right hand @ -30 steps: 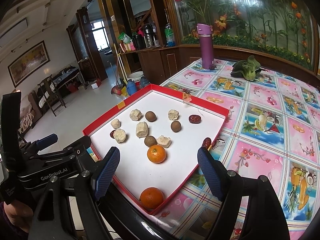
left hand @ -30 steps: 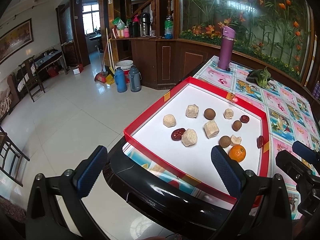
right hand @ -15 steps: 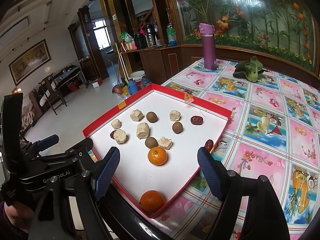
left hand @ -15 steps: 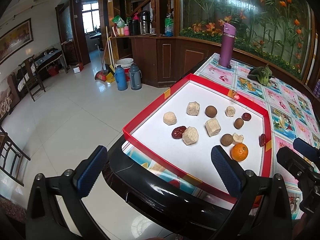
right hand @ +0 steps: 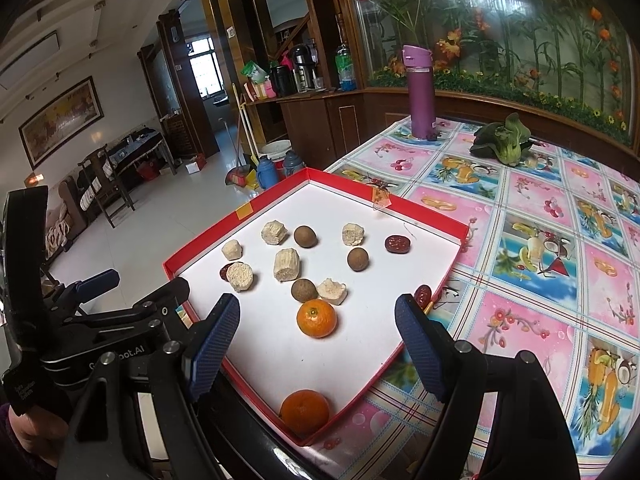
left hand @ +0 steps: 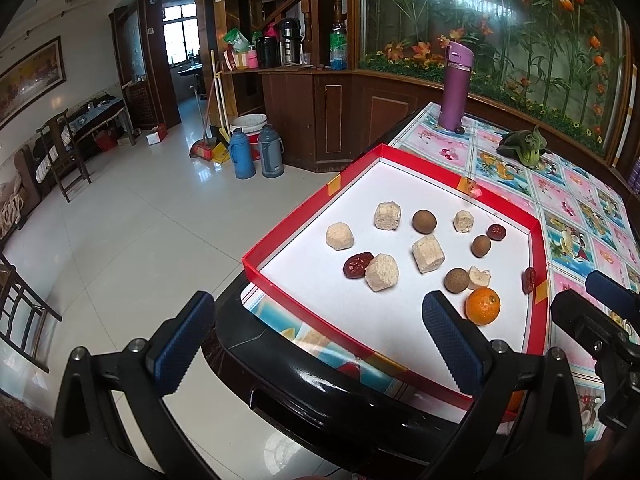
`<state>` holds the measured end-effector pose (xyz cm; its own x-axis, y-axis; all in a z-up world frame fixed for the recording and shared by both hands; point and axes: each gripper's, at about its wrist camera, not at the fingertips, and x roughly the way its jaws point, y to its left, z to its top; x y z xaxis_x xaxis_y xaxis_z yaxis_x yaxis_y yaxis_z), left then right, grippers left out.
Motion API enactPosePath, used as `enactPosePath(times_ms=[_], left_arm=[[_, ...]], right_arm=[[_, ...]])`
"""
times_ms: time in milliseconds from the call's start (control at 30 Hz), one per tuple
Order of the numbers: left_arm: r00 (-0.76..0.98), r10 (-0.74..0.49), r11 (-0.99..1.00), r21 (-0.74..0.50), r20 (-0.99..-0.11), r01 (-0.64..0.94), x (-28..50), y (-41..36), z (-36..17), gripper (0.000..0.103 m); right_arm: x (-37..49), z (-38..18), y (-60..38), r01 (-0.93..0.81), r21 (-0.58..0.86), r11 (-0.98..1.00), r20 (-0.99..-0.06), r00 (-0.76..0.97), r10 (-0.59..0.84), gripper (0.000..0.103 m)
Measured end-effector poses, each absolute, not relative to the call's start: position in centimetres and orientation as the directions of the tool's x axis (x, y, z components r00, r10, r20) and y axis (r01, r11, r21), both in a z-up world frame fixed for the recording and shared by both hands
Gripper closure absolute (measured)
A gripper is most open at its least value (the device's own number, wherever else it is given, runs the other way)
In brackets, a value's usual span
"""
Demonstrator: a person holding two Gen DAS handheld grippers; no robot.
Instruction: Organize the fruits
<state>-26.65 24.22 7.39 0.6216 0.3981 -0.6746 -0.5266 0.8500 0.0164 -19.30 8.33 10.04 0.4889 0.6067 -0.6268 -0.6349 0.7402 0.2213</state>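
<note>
A red-rimmed white tray (right hand: 424, 220) (left hand: 280, 280) lies at the table's corner. In it are two oranges (right hand: 317, 318) (right hand: 305, 411), several brown longans (right hand: 305, 237), red dates (right hand: 397, 244) and pale cut chunks (right hand: 287, 265). One date (right hand: 423, 294) lies by the tray's right rim. My right gripper (right hand: 316, 352) is open and empty, hovering over the tray's near end, with the oranges between its fingers in view. My left gripper (left hand: 316, 340) is open and empty over the tray's near left rim; one orange (left hand: 483, 306) shows beside its right finger.
A purple flask (right hand: 419, 92) and a green vegetable (right hand: 505, 140) stand at the far side of the patterned tablecloth (right hand: 540, 260). The black table edge (left hand: 320, 396) drops to a tiled floor with two thermoses (left hand: 256, 152), a broom and chairs.
Both grippers have drifted slightly forward and lower toward the tray. Both stay open. The fruits have not moved.
</note>
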Motion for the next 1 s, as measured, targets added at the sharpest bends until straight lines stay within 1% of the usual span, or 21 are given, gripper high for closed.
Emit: enactPosePath(times_ms=[1000], left_arm=[[0.627,0.373,0.857,-0.005,-0.684,-0.515,-25.2,24.9,7.5,0.0]], right_arm=[[-18.5,9.4,8.9,-0.625,0.228,0.747,-0.653,0.471,0.593,0.023]])
